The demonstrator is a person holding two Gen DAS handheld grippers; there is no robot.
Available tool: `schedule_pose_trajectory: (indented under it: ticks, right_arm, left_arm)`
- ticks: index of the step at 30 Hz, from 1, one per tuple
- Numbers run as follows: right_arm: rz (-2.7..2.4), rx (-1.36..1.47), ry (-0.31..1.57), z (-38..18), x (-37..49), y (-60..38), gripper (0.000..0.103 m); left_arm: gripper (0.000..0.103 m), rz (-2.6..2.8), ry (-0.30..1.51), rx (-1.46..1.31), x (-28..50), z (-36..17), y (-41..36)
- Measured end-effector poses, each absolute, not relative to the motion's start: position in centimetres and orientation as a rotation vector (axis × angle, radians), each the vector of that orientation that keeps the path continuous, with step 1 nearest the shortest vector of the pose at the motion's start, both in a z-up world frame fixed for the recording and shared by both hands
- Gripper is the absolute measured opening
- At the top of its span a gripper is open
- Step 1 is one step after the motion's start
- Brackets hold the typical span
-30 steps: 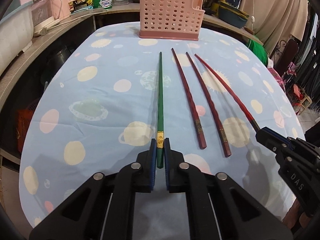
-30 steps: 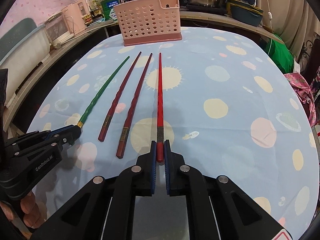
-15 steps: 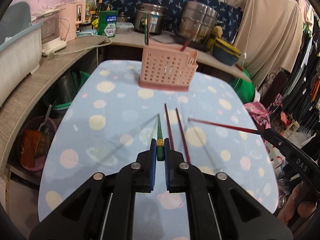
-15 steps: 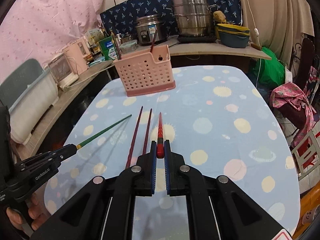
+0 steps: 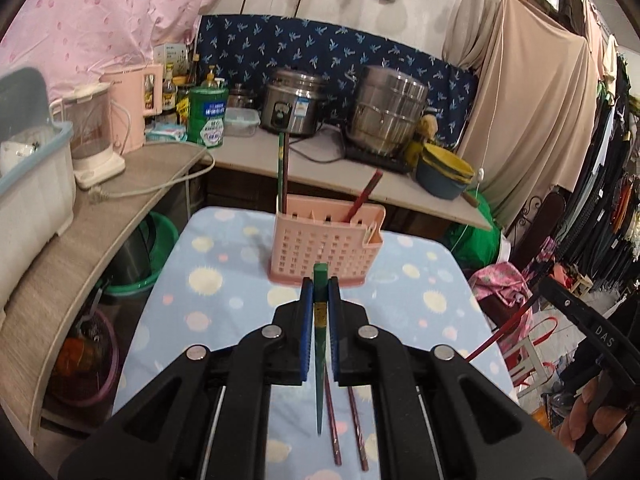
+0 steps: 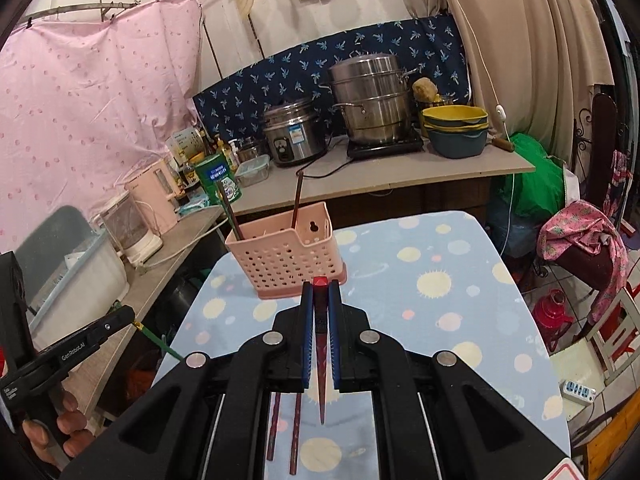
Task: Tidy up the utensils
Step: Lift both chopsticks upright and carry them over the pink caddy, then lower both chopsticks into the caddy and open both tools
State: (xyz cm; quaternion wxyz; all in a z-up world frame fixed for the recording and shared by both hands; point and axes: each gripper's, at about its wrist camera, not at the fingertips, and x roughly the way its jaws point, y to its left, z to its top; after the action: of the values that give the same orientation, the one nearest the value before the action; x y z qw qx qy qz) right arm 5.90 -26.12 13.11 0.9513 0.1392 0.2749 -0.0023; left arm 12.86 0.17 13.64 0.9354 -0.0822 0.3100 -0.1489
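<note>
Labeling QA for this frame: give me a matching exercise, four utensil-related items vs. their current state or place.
Items:
1. green chopstick
2. bright red chopstick
3. two dark red chopsticks
4. pink utensil basket

States:
A. lying on the spotted tablecloth
B. clamped in the right gripper, tip pointing down
C. standing at the far end of the table, chopsticks already in it
D. clamped in the left gripper, tip pointing down

Pairs: 1-D, 2-B, 3-A, 4-C

Left claw (image 5: pixel 320 292), right claw (image 6: pixel 321 294): both clamped.
</note>
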Motion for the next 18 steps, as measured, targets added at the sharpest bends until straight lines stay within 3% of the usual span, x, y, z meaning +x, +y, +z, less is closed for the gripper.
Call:
schedule_pose_trajectory:
  ticks: [18]
  right_arm:
    - [0.032, 0.412, 0.310, 22.1, 18.1, -28.6, 0.007]
  left_arm:
    - [0.007, -0.264, 0.344, -0.168, 23.3, 25.1, -2.4]
